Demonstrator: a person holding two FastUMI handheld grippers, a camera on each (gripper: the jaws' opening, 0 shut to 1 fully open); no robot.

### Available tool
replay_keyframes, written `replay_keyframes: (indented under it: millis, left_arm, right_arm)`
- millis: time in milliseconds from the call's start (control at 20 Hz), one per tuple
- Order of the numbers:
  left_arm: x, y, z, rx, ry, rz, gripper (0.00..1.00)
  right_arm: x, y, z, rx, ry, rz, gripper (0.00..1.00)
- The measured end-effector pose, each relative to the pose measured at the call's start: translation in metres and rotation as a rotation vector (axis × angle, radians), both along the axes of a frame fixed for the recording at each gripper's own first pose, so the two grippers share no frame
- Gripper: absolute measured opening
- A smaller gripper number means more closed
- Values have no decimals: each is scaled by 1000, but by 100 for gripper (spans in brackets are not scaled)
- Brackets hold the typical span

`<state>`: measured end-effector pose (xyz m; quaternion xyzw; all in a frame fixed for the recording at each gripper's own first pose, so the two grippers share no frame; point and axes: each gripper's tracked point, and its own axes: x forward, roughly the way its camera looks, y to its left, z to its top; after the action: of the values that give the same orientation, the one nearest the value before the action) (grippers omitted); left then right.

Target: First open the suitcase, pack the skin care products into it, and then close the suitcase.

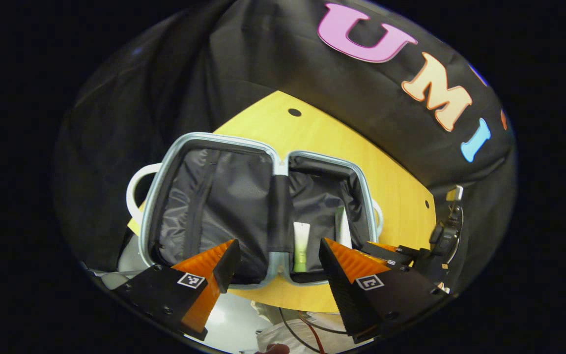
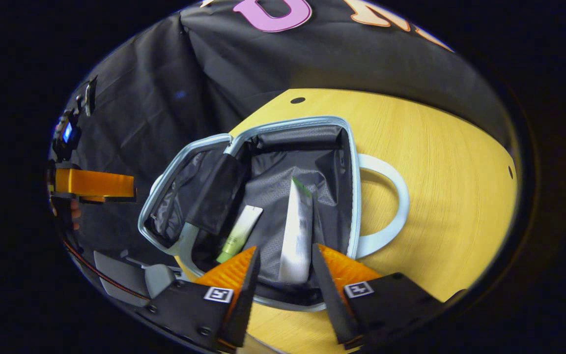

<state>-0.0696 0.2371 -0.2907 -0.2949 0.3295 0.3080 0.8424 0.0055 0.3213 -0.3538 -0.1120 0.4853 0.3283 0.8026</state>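
A small suitcase (image 1: 214, 137) with a pale blue rim lies wide open on the yellow table (image 1: 396, 191), both dark-lined halves facing up. A green-and-white tube (image 1: 301, 246) rests in its right half beside the hinge strap. A larger silvery-white tube (image 2: 297, 231) lies next to it in the same half (image 2: 293, 122). The near end of that tube reaches between the fingers of my right gripper (image 2: 285, 248), which stands open with a gap on the tube's left side. My left gripper (image 1: 279, 243) hangs open over the case's near edge, holding nothing.
White loop handles (image 1: 133, 191) (image 2: 391, 206) stick out from each half of the case. The table (image 2: 450, 172) has bare wood to the right of the case and small holes near its edge. Black cloth walls stand behind. Cables hang below the table's front edge.
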Motion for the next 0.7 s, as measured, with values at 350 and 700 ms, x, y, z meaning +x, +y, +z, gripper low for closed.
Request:
replay_keyframes:
  millis: [350,700]
  left_arm:
    - [-85,90,-7,30,28,184,95]
    - [-148,171,-50,-20,-25,333,95]
  right_arm:
    - [23,-12,79,184,-186,-100,98]
    - [66,-93,150,206,-387,-283,98]
